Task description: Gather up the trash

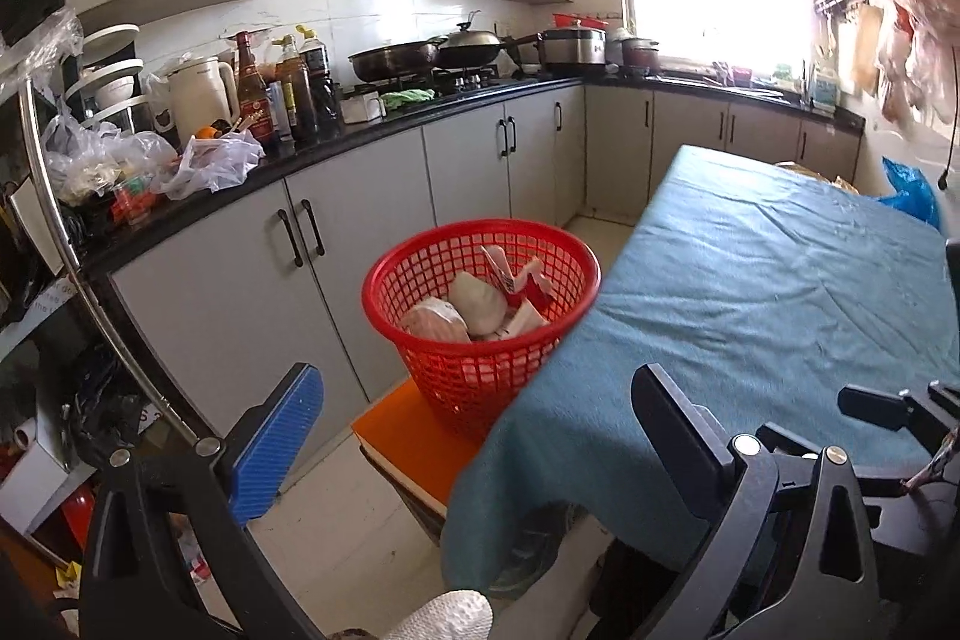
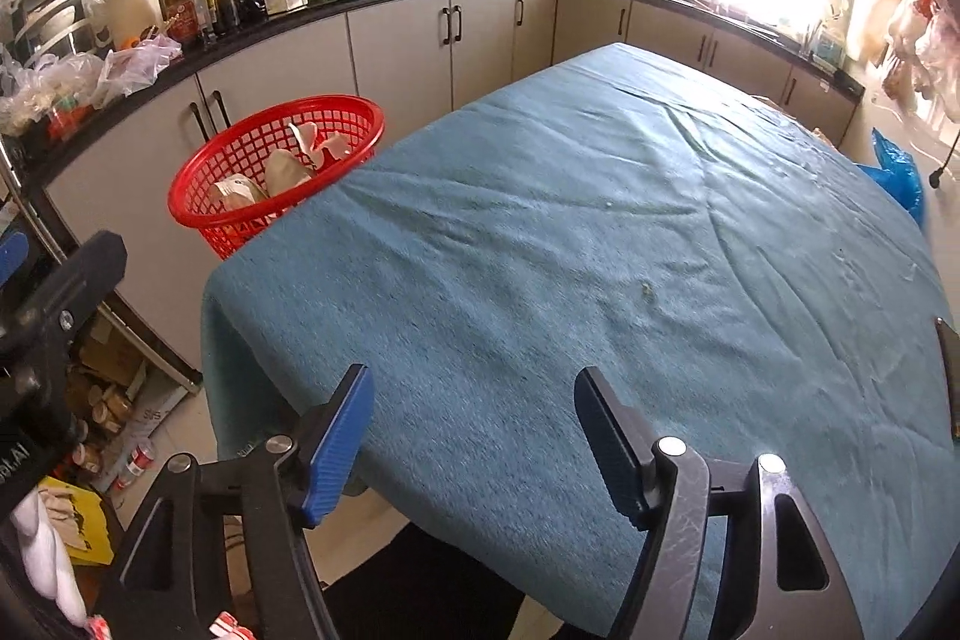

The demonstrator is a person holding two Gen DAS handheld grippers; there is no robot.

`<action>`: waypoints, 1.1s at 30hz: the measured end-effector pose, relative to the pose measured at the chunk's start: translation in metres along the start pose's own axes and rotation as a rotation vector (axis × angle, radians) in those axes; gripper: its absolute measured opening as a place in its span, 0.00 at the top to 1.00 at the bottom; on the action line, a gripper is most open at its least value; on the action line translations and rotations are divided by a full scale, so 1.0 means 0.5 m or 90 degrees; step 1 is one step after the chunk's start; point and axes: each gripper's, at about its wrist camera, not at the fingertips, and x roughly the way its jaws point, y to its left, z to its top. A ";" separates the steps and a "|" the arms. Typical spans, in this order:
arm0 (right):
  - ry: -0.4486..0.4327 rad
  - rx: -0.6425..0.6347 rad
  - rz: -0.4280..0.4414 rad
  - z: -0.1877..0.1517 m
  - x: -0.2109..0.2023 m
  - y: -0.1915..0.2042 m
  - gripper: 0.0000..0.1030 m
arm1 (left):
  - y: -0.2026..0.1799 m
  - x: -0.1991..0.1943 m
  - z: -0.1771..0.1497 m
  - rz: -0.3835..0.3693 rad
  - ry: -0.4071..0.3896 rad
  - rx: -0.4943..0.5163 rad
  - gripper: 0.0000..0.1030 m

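A red plastic basket (image 1: 480,340) stands on an orange stool (image 1: 414,436) beside the table's left corner; it also shows in the right wrist view (image 2: 264,172). It holds crumpled paper and wrappers (image 1: 474,304). The table is covered by a blue-green cloth (image 2: 600,250), with only small crumbs (image 2: 647,288) on it. My left gripper (image 1: 474,436) is open and empty, low, in front of the basket. My right gripper (image 2: 474,436) is open and empty over the near edge of the cloth. The left gripper's body shows at the left edge of the right wrist view.
A black counter (image 1: 360,130) with grey cabinets runs along the far wall, crowded with bottles, a kettle, plastic bags (image 1: 210,160), pans and a cooker. A blue bag (image 2: 894,172) lies past the table's far right. Boxes and cans (image 2: 114,400) clutter the floor at left.
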 end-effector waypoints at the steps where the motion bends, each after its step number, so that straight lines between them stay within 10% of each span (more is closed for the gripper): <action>1: -0.002 0.000 -0.004 -0.002 -0.002 -0.001 0.27 | -0.001 0.001 -0.003 0.000 0.003 0.001 0.01; 33: -0.003 -0.010 -0.019 -0.020 0.004 0.016 0.22 | 0.023 0.072 -0.046 -0.033 0.123 -0.043 0.01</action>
